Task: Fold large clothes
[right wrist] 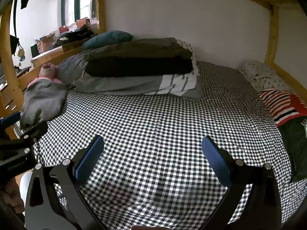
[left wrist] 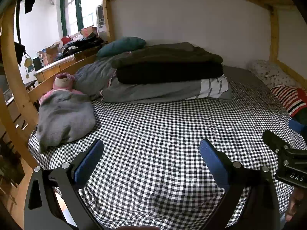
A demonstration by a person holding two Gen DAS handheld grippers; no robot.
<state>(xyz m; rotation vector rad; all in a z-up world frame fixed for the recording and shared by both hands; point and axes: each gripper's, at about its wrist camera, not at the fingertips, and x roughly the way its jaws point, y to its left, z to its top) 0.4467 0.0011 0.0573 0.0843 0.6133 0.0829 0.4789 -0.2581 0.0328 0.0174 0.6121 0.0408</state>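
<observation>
A crumpled grey garment [left wrist: 63, 118] lies at the left edge of the bed with the black-and-white checked sheet [left wrist: 163, 130]; it also shows in the right wrist view [right wrist: 42, 101]. A red, white and black striped garment [right wrist: 282, 105] and a dark green one [right wrist: 295, 145] lie at the right side; the striped one also shows in the left wrist view [left wrist: 289, 97]. My left gripper [left wrist: 151, 161] is open and empty above the sheet. My right gripper [right wrist: 152, 159] is open and empty above the sheet. Each gripper's body shows at the edge of the other's view.
A stack of folded dark blankets [left wrist: 168, 65] rests on a grey quilt [left wrist: 153, 92] at the back, with a teal pillow [left wrist: 120, 46]. A pink plush toy [left wrist: 63, 82] sits at the left. Wooden bunk posts [left wrist: 273, 32] frame the bed. A spotted pillow [right wrist: 262, 76] lies at the back right.
</observation>
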